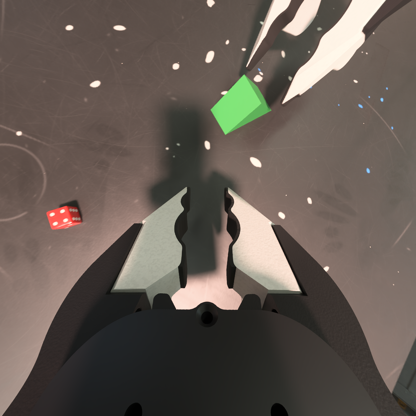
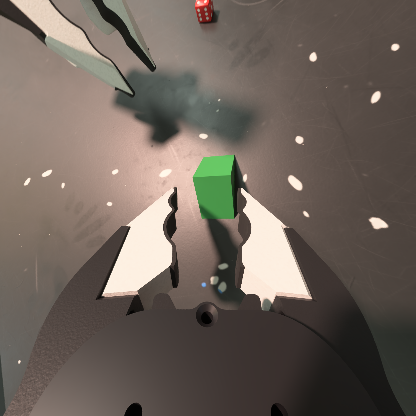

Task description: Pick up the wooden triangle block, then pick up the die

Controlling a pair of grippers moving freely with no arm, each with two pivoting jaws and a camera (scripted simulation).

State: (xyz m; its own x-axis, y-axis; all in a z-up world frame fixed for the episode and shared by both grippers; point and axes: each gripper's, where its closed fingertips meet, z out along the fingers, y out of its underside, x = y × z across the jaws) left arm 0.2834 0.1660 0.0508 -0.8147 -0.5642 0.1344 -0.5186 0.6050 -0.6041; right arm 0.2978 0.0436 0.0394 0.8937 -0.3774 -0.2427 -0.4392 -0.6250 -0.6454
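Note:
The triangle block (image 1: 239, 105) is a green wedge lying on the dark table. In the right wrist view the block (image 2: 215, 191) sits between my right gripper's (image 2: 207, 188) fingertips, close to the right-hand finger; the jaws are open and not closed on it. The right gripper also shows in the left wrist view (image 1: 265, 85), at the block's far end. The red die (image 1: 64, 217) with white pips rests to the left, apart from both grippers; it also shows in the right wrist view (image 2: 204, 11). My left gripper (image 1: 207, 189) is open, empty and held above the table; it also shows in the right wrist view (image 2: 143, 81).
The table top (image 1: 90, 135) is dark, scratched and speckled with white and blue spots. A grey object's edge (image 1: 406, 382) shows at the lower right of the left wrist view.

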